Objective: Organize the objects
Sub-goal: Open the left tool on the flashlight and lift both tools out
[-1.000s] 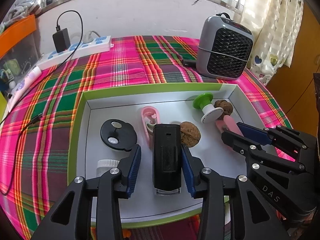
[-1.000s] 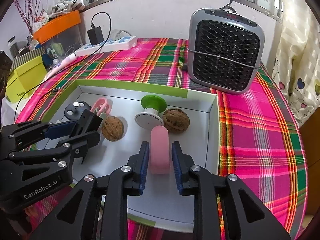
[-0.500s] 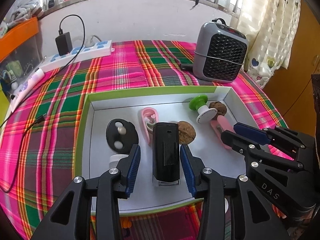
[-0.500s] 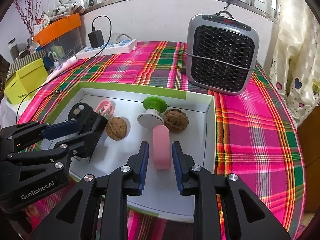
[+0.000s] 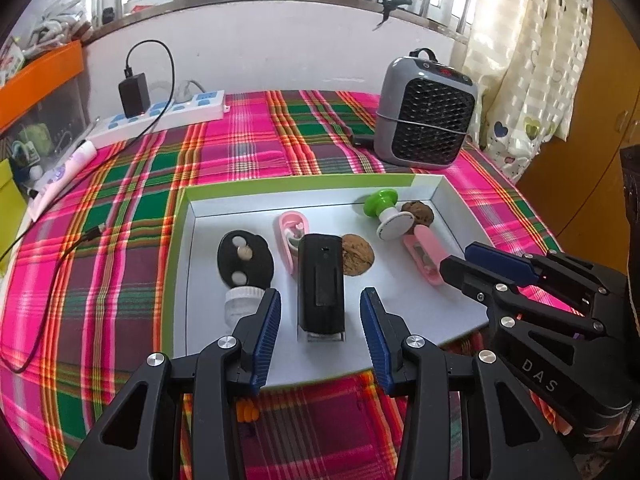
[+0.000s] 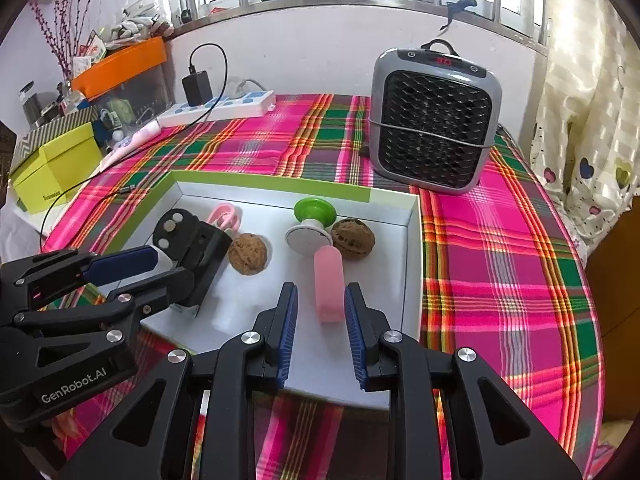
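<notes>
A white tray with a green rim lies on the plaid cloth. In it lie a black device, two walnuts, a green-and-white stopper, a pink bottle, a pink clip, a black disc and a white cap. My left gripper is open and straddles the near end of the black device, with gaps on both sides. My right gripper is open and straddles the pink bottle's near end without pressing it.
A grey fan heater stands behind the tray at the right. A power strip with a charger and a cable lie at the back left. A yellow-green box sits off the left edge. A curtain hangs at the right.
Both grippers have drawn back and slightly up from the tray. The black device and the pink bottle stay lying where they were. The jaw widths look unchanged.
</notes>
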